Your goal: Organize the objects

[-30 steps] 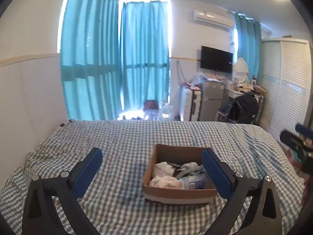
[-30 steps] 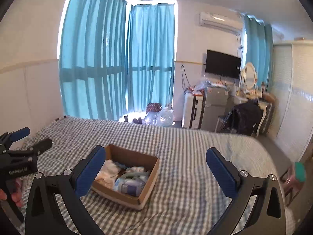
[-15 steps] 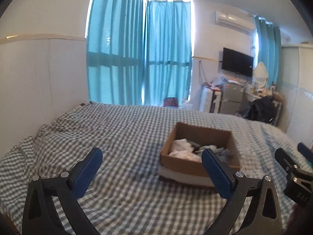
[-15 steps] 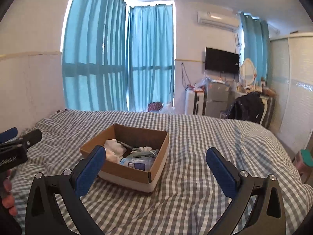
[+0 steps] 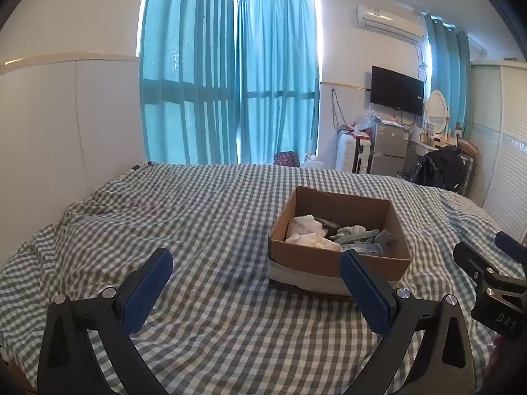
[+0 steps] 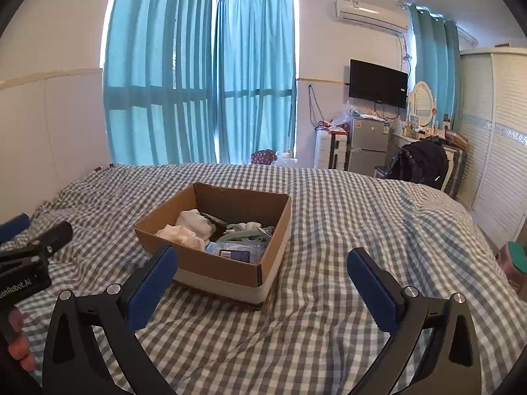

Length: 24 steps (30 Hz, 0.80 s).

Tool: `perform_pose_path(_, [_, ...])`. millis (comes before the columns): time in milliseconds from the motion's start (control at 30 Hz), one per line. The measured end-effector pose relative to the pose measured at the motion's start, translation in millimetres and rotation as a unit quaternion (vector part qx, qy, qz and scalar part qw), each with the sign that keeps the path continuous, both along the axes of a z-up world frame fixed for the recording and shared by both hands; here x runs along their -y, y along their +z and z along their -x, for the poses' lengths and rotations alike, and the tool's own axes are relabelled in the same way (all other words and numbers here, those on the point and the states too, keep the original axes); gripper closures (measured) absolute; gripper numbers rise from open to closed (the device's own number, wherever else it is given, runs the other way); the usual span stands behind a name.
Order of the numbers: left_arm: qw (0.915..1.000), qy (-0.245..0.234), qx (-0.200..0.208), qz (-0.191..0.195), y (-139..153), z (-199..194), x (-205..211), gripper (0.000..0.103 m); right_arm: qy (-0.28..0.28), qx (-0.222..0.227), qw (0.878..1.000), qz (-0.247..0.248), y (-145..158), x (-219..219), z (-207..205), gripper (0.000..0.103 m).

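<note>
An open cardboard box (image 5: 336, 258) (image 6: 227, 268) sits on the bed's checked cover (image 5: 204, 230) (image 6: 346, 230). Inside lie white cloths (image 5: 308, 230) (image 6: 189, 227), a grey-green item (image 6: 245, 235) and a blue-and-white packet (image 6: 235, 250). My left gripper (image 5: 255, 281) hovers open above the cover, near the box's front left corner. My right gripper (image 6: 263, 276) is open in front of the box, its left pad close to the front wall. Neither holds anything. Each gripper shows at the edge of the other's view.
Teal curtains (image 5: 230, 82) hang behind the bed. A white panelled wall (image 5: 66, 125) runs along the left. On the right stand a small fridge (image 6: 367, 143), a wall TV (image 6: 378, 84), a chair with dark clothes (image 6: 421, 164) and a white wardrobe (image 6: 494, 131).
Both grippers have dropped lower and come closer to the bed and the box. The box now appears larger in both views. Both stay open.
</note>
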<state>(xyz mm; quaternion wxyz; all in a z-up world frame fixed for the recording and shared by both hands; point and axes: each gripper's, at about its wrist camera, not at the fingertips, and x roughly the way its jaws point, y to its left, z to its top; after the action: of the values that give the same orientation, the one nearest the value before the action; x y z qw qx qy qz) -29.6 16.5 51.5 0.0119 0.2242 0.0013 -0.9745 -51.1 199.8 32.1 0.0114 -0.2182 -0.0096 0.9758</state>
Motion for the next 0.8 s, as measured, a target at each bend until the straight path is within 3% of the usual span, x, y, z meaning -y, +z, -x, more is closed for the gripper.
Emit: perform_pose_path(800, [0.9999, -0.004, 0.003, 0.016, -4.9, -0.7, -0.1, 0.0, 0.0, 0.013, 1.0, 0.017, -1.4, -3.1, 0.6, 0.0])
